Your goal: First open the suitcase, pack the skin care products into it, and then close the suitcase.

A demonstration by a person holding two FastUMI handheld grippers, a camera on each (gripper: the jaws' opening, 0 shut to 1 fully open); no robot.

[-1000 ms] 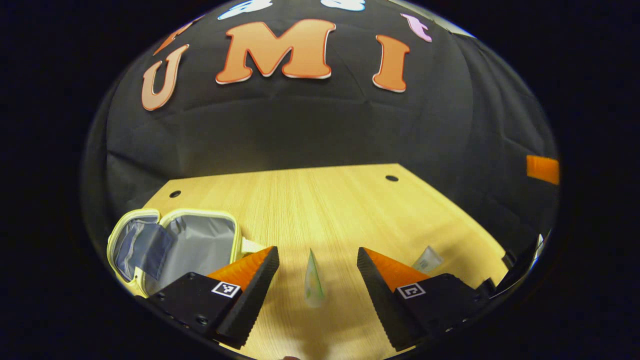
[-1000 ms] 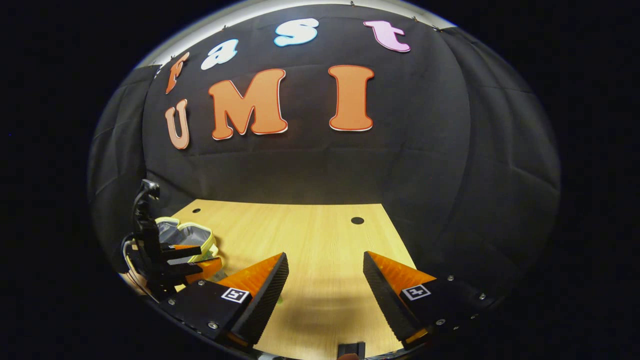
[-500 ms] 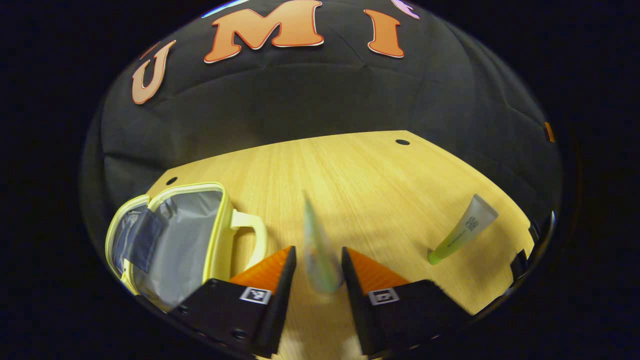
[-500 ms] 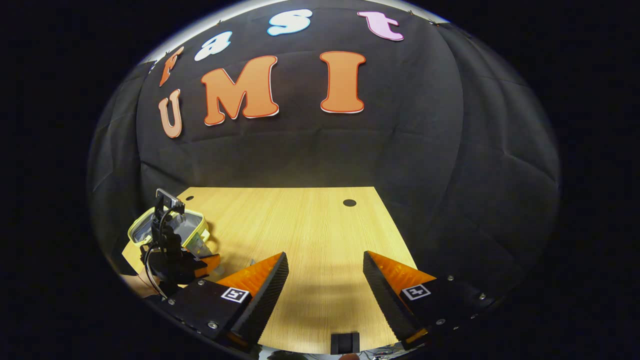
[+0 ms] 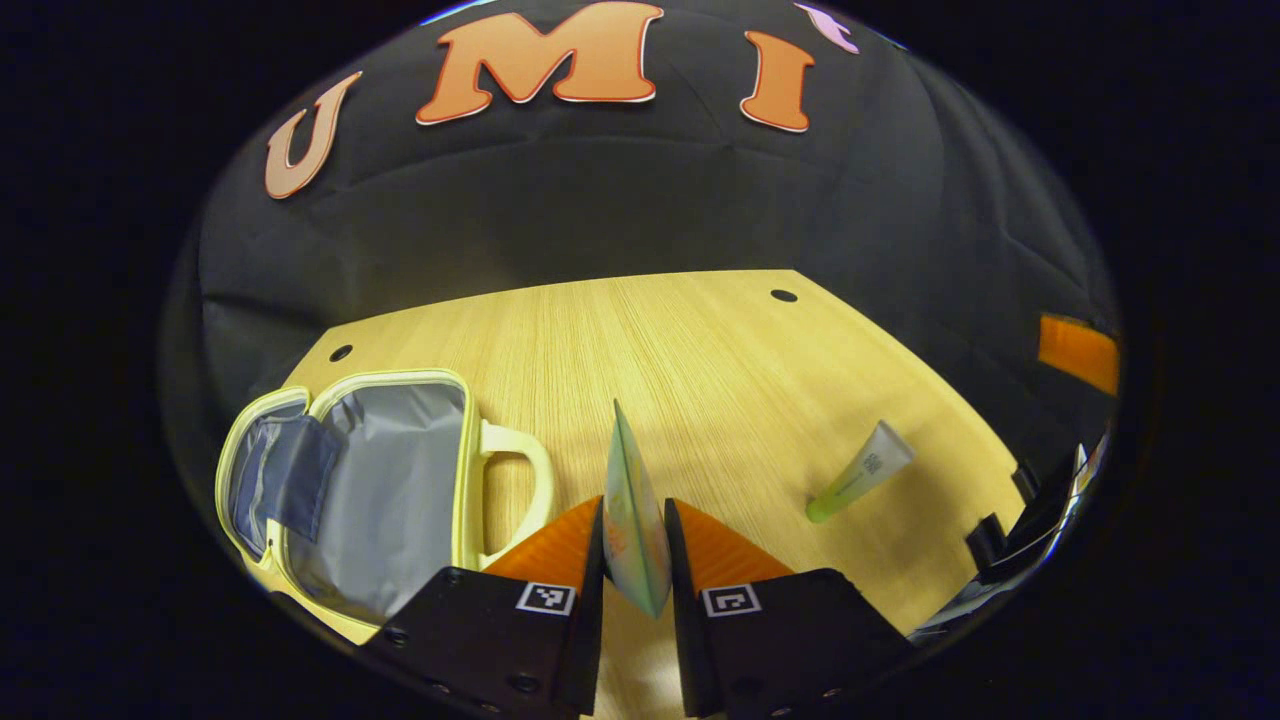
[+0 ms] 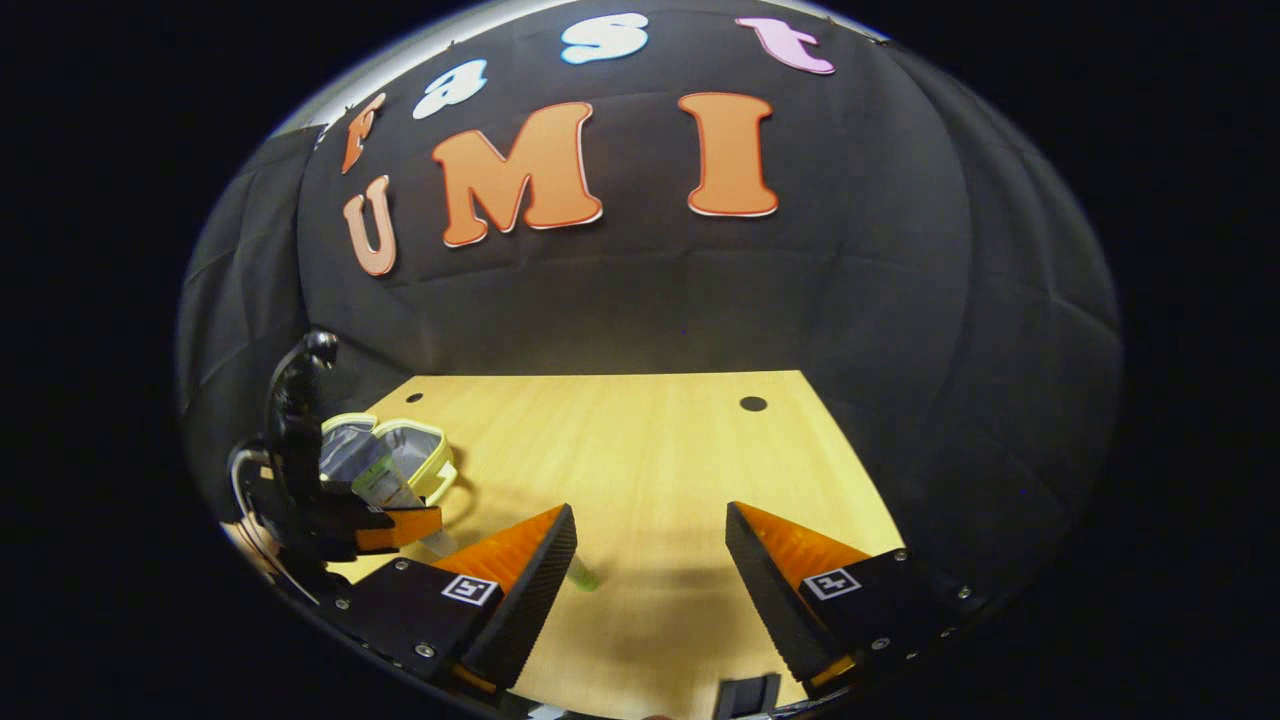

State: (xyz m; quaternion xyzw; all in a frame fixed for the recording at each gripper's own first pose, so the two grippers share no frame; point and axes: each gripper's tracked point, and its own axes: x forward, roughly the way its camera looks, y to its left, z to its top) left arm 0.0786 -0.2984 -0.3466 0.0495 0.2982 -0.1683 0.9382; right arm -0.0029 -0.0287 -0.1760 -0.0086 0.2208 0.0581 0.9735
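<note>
Left tool (image 5: 635,545) clamped on tube (image 5: 632,520) | right tool (image 6: 650,555) apart | suitcase (image 5: 350,490) open

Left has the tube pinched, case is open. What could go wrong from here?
1. The left gripper pinches the tube near its lower end, most of it standing free above the fingers; it may tilt or slip on the way to the case.
2. The case's handle lies between gripper and opening and may snag.
3. The second tube lies loose by the table edge.

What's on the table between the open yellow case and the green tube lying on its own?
In the left gripper view, the left tongs, shut on a thin tube, stand between the yellow-trimmed case and the green tube.
</note>
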